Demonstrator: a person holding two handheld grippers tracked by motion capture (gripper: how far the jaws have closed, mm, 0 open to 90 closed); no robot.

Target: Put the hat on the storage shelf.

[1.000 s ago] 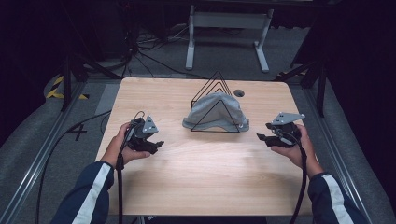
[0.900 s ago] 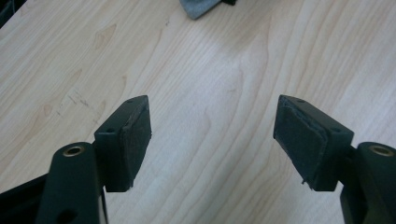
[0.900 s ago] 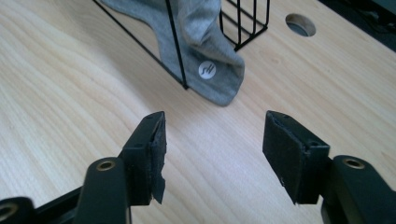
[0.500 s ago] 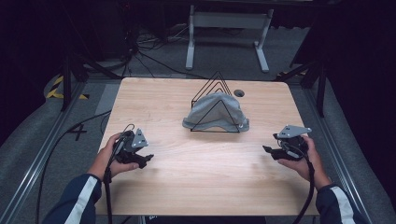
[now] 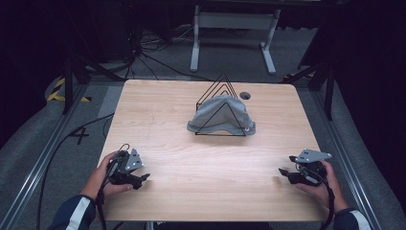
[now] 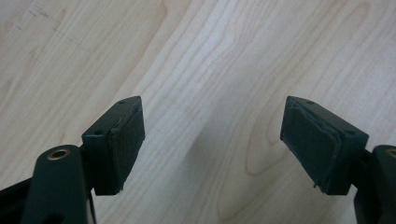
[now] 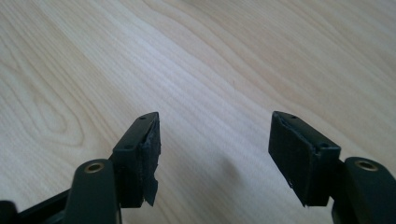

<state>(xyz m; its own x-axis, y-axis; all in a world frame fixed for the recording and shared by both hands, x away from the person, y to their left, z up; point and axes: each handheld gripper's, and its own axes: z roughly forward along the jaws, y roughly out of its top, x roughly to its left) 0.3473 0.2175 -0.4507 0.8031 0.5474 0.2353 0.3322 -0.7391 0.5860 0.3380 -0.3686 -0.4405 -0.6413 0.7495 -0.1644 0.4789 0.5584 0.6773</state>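
A grey cloth (image 5: 218,112) lies draped over a black wire rack (image 5: 221,86) on the far middle of the wooden table (image 5: 201,163). My left gripper (image 5: 142,178) rests low near the table's front left, held in a hand, well short of the cloth. My right gripper (image 5: 283,173) sits near the front right edge, likewise far from the rack. In the left gripper view my left gripper (image 6: 212,112) is open over bare wood. My right gripper (image 7: 215,123) is open too, nothing between its pads. Both pairs of jaws have just been opening.
A small round hole (image 5: 245,95) is in the tabletop behind the rack. On the floor beyond the table stand a white metal frame (image 5: 233,21) and loose cables (image 5: 143,57). Grey rails (image 5: 36,167) run along both sides of the table.
Both hands have drawn back from beside the rack toward the table's near edge and sunk lower. Their jaws stand a little wider than before.
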